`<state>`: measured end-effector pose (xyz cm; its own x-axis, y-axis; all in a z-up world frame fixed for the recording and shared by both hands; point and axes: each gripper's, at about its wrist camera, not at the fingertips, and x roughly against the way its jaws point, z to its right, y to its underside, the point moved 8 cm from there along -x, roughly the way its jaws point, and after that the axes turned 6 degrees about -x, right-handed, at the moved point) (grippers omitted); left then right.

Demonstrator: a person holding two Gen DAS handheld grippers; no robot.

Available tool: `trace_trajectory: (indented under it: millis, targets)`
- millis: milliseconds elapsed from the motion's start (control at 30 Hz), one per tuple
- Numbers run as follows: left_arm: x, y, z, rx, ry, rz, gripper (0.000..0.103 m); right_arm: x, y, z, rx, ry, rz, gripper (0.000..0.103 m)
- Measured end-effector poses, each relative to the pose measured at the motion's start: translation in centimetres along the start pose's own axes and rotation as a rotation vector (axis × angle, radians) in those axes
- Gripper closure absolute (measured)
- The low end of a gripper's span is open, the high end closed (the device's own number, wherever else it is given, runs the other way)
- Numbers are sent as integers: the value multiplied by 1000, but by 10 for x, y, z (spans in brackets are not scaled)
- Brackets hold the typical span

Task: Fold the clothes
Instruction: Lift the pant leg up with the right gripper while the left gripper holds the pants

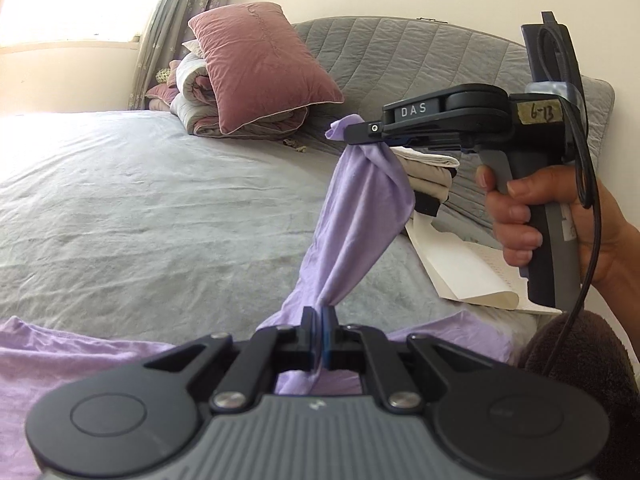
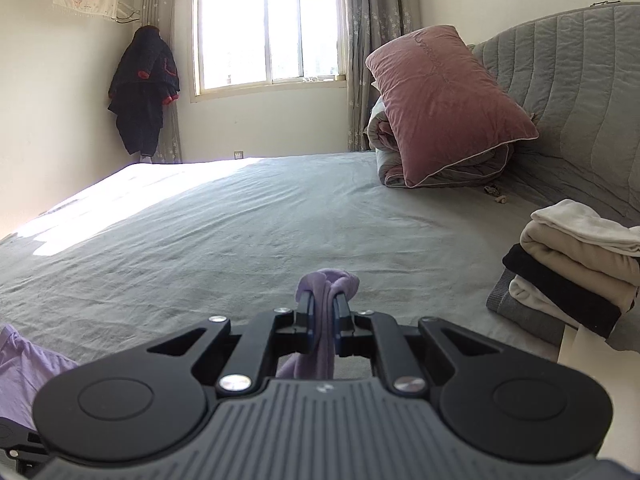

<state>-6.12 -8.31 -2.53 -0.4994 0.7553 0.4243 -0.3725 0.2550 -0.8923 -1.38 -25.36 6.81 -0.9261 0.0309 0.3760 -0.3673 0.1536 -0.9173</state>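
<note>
**Lilac garment held up off the bed by both grippers**

The soft lilac cotton garment [image 1: 360, 216] hangs twisted between two grippers, its lower part lying on the grey bedsheet [image 1: 140, 208]. The left gripper [image 1: 319, 334] is clamped on one bunch of it; the right gripper [image 2: 324, 316], in a person's hand [image 1: 560, 220], pinches another bunch higher up. Nearby: one dusty-pink velvet pillow [image 2: 444, 104] leaning on a rolled grey quilt [image 2: 452, 168], and one stack of folded beige, black and white clothes [image 2: 576, 272]. Only the right view shows the window [image 2: 268, 28] and the dark coat [image 2: 144, 88] hanging in the corner
</note>
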Motion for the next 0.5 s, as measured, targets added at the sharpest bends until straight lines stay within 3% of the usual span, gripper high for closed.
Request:
trace_trajectory:
  millis: [300, 400, 467, 500]
  targets:
    - [15, 7, 7, -42, 89, -24, 99, 56, -2, 11, 22, 68, 62, 93]
    - [16, 16, 5, -69, 86, -68, 86, 68, 5, 23, 17, 101, 60, 93]
    - [17, 23, 5, -97, 72, -98, 70, 72, 12, 33, 3, 119, 45, 93]
    - [17, 27, 5, -111, 65, -109, 69, 74, 17, 37, -9, 127, 36, 93]
